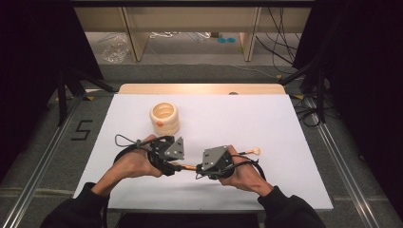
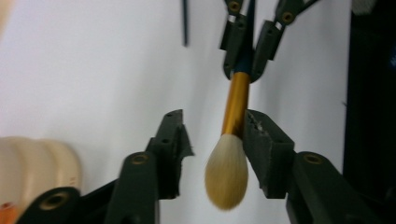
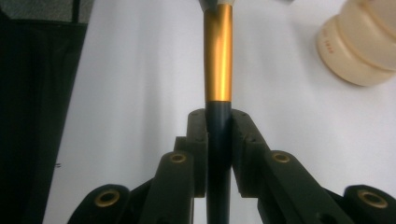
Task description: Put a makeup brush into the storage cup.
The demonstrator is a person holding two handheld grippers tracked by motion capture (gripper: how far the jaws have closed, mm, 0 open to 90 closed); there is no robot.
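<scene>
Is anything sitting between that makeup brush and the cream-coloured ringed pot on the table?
Nothing visible does. The right gripper clamps the brush by its dark handle. The bristle end sits between the left gripper's open jaws. Only bare white table lies between there and the pot.

Brush (image 2: 235,107): dark blue handle, gold metal collar, cream bristle head, rounded and fluffy. Held level above the white worktop (image 1: 266,123), clamped at the handle, bristle end between two parted jaws.
</scene>
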